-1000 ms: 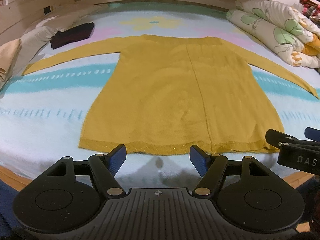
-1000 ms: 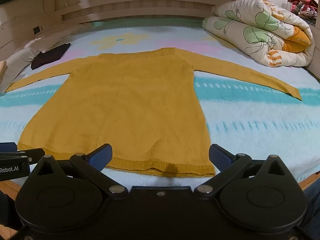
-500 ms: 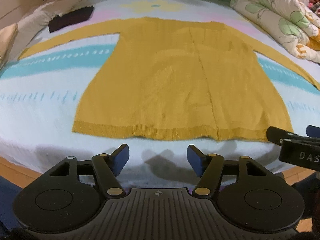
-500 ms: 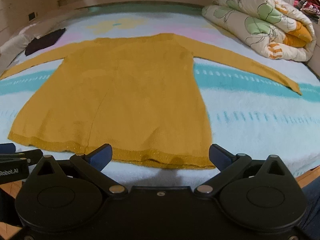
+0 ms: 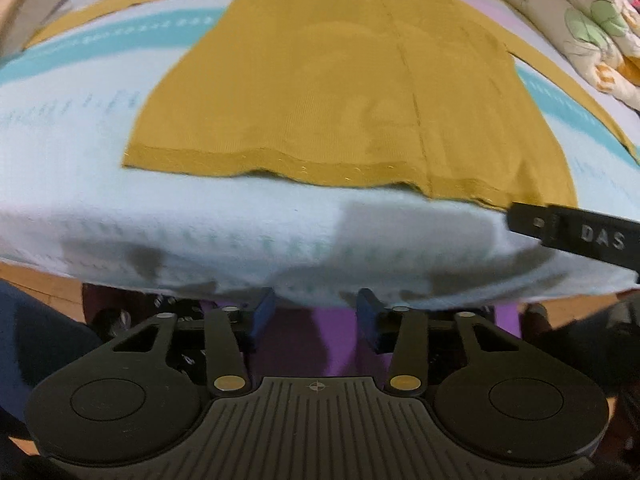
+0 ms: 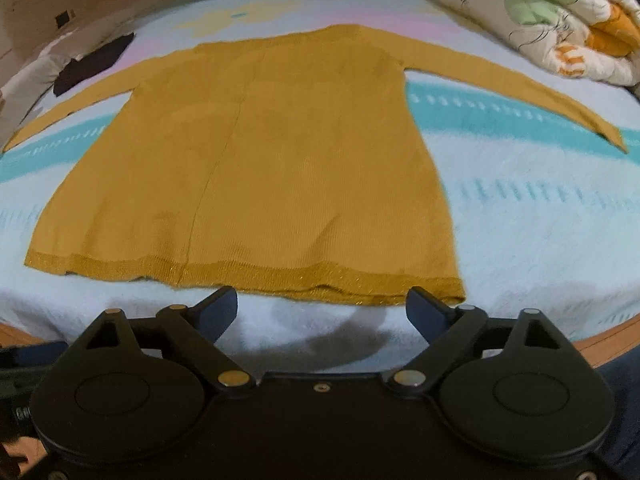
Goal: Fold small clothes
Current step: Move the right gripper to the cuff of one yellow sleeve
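A mustard-yellow knit top (image 5: 344,88) (image 6: 256,168) lies flat on the bed, sleeves spread to both sides, its hem toward me. My left gripper (image 5: 316,314) hangs below the bed's near edge, well short of the hem; its jaws are closing with nothing between them. My right gripper (image 6: 320,304) hovers just in front of the hem's right part, its jaws wide but closing, with no cloth between the blue pads. The right gripper's finger (image 5: 576,232) shows at the right of the left wrist view, over the hem's right corner.
A pale blue blanket (image 6: 540,208) with turquoise stripes covers the bed. A rolled floral quilt (image 6: 540,16) lies at the back right. A dark garment (image 6: 92,64) and pillows sit at the back left. The wooden bed frame (image 5: 36,280) edges the front.
Both views have tipped downward and come nearer the hem. The left gripper sank below the bed edge and its jaws narrowed. The right jaws narrowed slightly.
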Demonstrator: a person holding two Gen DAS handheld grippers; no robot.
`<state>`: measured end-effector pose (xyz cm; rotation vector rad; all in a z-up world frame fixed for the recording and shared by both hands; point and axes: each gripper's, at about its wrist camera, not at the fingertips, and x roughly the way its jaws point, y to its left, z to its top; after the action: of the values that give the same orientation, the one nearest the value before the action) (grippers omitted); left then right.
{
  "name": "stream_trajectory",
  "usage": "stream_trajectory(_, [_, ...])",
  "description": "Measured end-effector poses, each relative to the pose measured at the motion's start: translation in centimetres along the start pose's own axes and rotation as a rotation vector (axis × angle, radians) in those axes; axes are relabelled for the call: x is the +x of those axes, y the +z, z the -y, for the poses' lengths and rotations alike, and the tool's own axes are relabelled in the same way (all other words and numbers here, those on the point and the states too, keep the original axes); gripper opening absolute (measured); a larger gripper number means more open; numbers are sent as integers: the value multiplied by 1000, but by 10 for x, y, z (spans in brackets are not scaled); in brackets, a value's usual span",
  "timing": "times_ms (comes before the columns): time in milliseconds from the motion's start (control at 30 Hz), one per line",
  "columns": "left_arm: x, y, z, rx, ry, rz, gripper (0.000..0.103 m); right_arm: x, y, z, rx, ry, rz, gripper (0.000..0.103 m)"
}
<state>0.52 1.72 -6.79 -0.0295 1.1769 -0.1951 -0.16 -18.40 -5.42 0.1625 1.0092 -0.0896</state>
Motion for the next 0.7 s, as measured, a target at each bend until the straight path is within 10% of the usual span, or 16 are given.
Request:
stream_trajectory(200, [-27,55,5,53,5,126,32,1,33,27,94,141,-89,85])
stream_trajectory(467, [-43,183,24,135,3,278,33,-27,138,124,230,132,52,85])
stream_trajectory(700, [-20,250,48,121,45,312,40,-16,201,242,375,-96,176,91])
